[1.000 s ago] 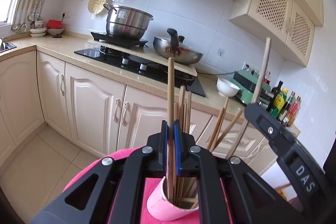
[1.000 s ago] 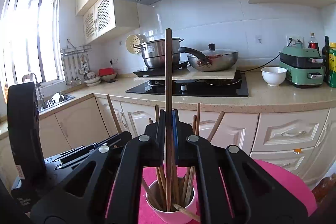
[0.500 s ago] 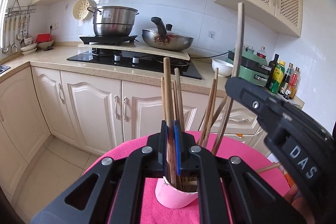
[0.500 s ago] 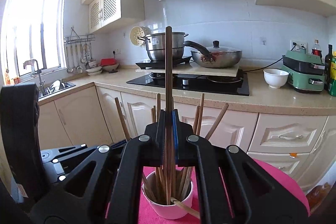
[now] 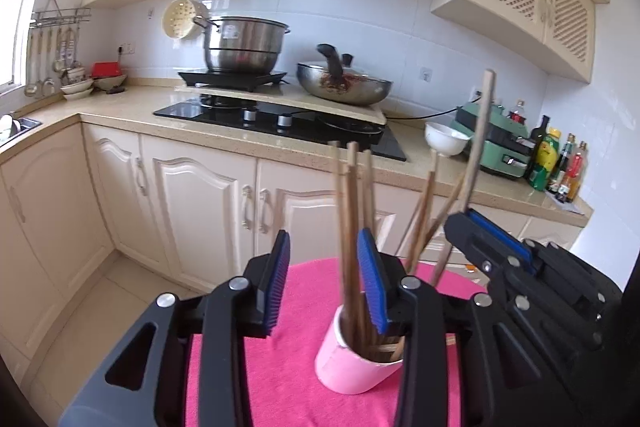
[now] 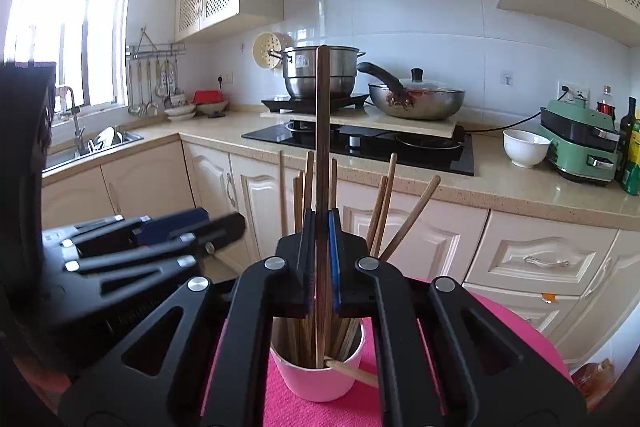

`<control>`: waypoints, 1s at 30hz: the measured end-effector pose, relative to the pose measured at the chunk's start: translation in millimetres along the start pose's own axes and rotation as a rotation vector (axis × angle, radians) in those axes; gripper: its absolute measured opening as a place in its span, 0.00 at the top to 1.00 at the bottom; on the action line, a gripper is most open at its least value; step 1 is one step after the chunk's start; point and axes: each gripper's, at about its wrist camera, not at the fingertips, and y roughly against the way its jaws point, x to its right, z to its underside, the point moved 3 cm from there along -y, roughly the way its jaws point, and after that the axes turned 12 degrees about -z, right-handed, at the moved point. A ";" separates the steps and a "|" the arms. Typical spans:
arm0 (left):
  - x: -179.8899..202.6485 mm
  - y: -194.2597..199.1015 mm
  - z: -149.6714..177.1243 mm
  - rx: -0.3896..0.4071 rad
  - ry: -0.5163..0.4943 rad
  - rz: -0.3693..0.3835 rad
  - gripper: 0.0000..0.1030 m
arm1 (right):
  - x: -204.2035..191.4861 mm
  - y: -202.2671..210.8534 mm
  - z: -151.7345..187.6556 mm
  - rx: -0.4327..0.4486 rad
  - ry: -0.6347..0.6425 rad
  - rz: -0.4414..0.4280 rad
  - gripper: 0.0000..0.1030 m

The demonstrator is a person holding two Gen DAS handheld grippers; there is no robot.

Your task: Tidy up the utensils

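Observation:
A pink cup (image 5: 352,367) stands on the pink cloth (image 5: 256,367) with several wooden chopsticks (image 5: 352,227) upright in it. My left gripper (image 5: 324,247) is just in front of the cup and its jaws are opening. The chopsticks rise between its blue pads, close to the right pad (image 5: 370,279), with no pinch on them. My right gripper (image 6: 322,223) is shut on one dark chopstick (image 6: 322,127), held upright with its lower end in the cup (image 6: 316,375). Each gripper shows in the other's view: the right gripper (image 5: 500,239) and the left gripper (image 6: 180,231).
Behind the table runs a kitchen counter (image 6: 520,183) with a hob, a steel pot (image 5: 244,47), a wok (image 5: 344,87), a white bowl (image 6: 524,147) and a green appliance (image 6: 580,143). One chopstick (image 6: 352,371) sticks out over the cup's rim. Cabinets and tiled floor lie beyond the cloth.
My left gripper's jaws have come apart and released the chopstick they pinched, which now stands among the others in the cup. The right gripper keeps its grip on its chopstick.

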 end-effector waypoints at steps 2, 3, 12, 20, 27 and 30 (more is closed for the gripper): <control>-5.3 -0.9 0.7 -0.019 0.002 -0.025 0.66 | -0.9 -0.2 1.0 -0.001 0.004 0.006 0.93; -8.1 -1.7 1.3 -0.029 0.001 -0.041 0.66 | -2.0 -0.5 1.0 -0.002 0.007 0.008 0.93; -28.9 5.9 -2.5 -0.053 0.025 -0.075 0.66 | -2.6 2.0 -1.9 -0.003 -0.013 0.029 0.93; -31.1 18.1 -4.4 -0.064 0.013 -0.072 0.66 | -8.9 12.3 -9.0 0.009 -0.010 0.055 0.88; -31.7 35.7 -10.9 -0.080 -0.009 -0.069 0.66 | -19.6 33.5 -22.3 0.031 0.003 0.079 0.87; -32.1 49.5 -14.5 -0.077 -0.017 -0.064 0.65 | -27.6 46.3 -28.6 0.038 0.008 0.094 0.87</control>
